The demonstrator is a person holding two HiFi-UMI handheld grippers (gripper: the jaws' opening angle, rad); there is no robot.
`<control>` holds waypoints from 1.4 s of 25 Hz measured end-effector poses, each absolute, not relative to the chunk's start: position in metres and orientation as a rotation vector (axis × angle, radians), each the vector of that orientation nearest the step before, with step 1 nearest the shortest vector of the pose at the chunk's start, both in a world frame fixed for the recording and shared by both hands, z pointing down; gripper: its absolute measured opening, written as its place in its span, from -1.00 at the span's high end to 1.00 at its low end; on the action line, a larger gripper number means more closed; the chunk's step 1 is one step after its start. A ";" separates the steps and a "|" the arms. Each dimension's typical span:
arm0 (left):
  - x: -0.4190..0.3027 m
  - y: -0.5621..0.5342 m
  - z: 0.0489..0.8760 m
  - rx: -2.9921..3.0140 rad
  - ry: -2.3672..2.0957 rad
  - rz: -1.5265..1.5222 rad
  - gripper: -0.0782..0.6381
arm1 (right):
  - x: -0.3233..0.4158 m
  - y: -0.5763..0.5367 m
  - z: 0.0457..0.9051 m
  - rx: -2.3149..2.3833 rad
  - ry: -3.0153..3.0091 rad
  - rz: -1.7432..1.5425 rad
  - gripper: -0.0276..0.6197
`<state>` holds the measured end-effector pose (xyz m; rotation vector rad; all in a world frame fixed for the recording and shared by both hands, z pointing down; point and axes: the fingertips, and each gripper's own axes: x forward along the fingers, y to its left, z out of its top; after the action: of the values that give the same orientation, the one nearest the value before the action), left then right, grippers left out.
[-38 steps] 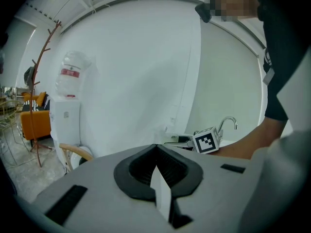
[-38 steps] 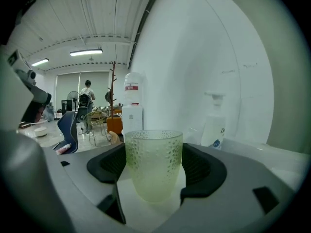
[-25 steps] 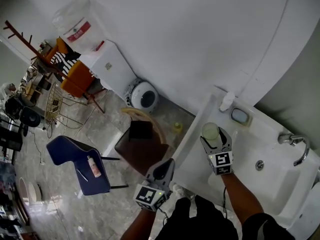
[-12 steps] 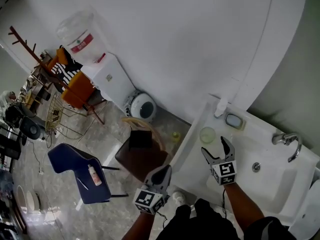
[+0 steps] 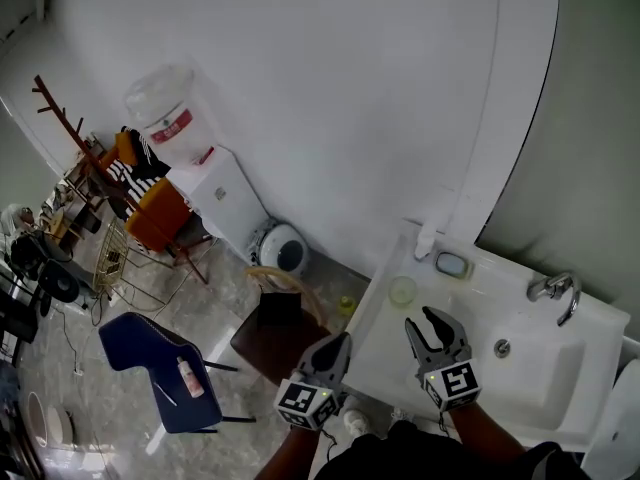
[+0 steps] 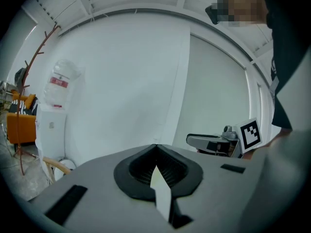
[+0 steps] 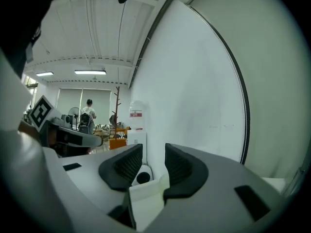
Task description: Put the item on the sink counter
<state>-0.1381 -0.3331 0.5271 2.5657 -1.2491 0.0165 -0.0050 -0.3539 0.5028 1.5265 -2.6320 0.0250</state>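
The person's two forearms reach forward from the bottom of the head view, one hand-held gripper in each, both pointing toward the wall. The right hand-held gripper (image 5: 428,325) hovers over the front of the white sink counter (image 5: 384,317), just left of the basin (image 5: 520,368). Its jaws stand a little apart and are closing, and its own view (image 7: 152,153) shows only wall and room between them. The left hand-held gripper (image 5: 337,344) is held off the counter's left edge, above the floor; its own view (image 6: 155,148) shows the jaws pressed together with nothing between them. The pale round item (image 5: 403,290) rests on the counter's left part, ahead of the right hand-held gripper and clear of it. Behind it, a small dish (image 5: 452,264) and a white bottle (image 5: 427,239) stand by the wall, and a chrome faucet (image 5: 553,290) stands at the far right. To the left, the marbled floor carries a brown stool (image 5: 272,330), a blue chair (image 5: 148,354), a water dispenser (image 5: 190,163) and a wooden coat rack (image 5: 62,116).
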 end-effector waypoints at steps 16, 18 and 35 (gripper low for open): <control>-0.109 -0.328 0.489 2.651 -1.221 -0.028 0.75 | 0.010 -0.340 0.460 1.576 -2.612 -0.135 0.87; -0.105 -0.326 0.488 2.667 -1.214 -0.022 0.75 | 0.014 -0.340 0.460 1.596 -2.583 -0.138 0.87; -0.095 -0.318 0.475 2.741 -1.189 -0.004 0.75 | 0.020 -0.330 0.441 1.587 -2.559 -0.136 0.88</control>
<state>-0.0947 -0.3179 0.4752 2.7412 -1.1893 -0.0039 0.0196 -0.3300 0.4409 1.5868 -2.5592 -0.1358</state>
